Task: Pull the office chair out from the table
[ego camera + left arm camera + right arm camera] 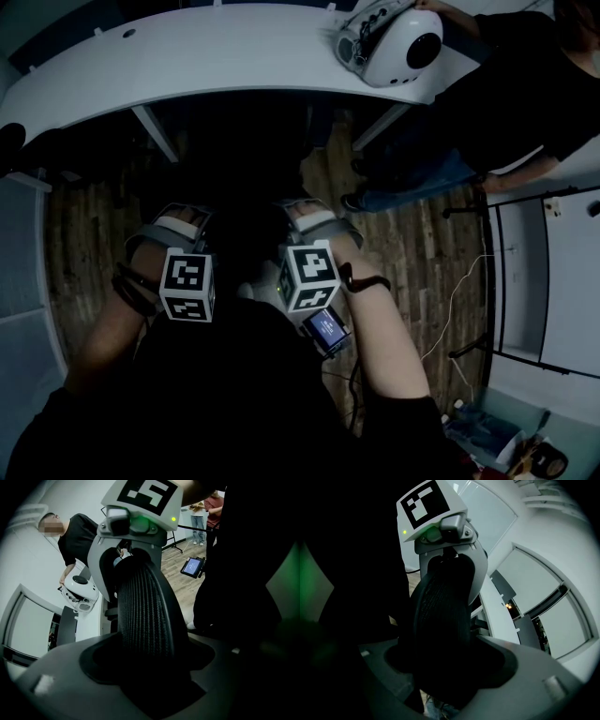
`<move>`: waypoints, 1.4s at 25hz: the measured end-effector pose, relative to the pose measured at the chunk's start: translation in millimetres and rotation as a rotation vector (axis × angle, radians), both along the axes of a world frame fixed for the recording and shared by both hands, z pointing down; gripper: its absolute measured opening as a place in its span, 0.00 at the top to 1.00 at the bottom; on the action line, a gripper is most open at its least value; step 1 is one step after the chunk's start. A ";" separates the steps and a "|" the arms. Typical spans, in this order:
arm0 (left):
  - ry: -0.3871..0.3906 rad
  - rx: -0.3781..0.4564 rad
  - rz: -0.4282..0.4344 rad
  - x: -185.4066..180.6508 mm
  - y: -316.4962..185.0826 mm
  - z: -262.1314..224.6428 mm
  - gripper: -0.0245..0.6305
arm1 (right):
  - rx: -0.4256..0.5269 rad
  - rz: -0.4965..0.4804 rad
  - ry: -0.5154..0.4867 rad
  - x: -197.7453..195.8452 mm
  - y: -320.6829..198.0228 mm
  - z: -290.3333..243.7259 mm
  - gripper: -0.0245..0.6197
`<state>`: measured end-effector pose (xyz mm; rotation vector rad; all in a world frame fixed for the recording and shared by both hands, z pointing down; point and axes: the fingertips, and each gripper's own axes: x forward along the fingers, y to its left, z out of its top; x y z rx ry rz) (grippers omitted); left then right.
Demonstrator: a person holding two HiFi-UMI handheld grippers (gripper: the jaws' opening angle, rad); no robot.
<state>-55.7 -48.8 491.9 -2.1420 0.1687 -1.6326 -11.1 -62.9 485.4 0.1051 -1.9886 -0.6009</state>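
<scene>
Jaws: left gripper (181, 223), right gripper (314, 221) pinch office chair (145, 616) | top crosswise, facing table (187, 56)

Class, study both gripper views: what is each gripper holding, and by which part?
The left gripper and the right gripper both clamp the office chair, side by side on the upper edge of its mesh backrest.

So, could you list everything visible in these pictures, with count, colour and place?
office chair: one, black mesh, in front of the table
table: one, white, curved, top of the head view
rounded device: one, white, on the table's right end
bystander: one, black shirt, right of the table
small screen: one, lit blue, low centre of the head view
floor: one, brown wood planks
left gripper: one, grey, shut on the chair's back
right gripper: one, grey, shut on the chair's back
</scene>
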 end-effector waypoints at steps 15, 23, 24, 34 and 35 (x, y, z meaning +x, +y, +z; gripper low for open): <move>0.000 0.016 0.054 -2.2 95.5 -0.2 0.41 | 0.012 0.063 0.083 6.2 97.3 7.7 0.45; 0.005 0.035 0.093 -8.9 161.5 3.9 0.41 | 0.004 0.102 0.082 -5.7 166.5 6.8 0.45; 0.005 0.035 0.097 -9.4 171.6 4.6 0.41 | 0.001 0.106 0.077 -6.9 176.9 7.2 0.45; 0.007 0.017 0.108 4.6 261.0 4.1 0.41 | -0.014 0.114 0.053 4.6 266.5 4.1 0.45; 0.006 0.016 0.106 7.6 268.4 3.4 0.41 | -0.013 0.112 0.050 8.2 273.5 3.9 0.45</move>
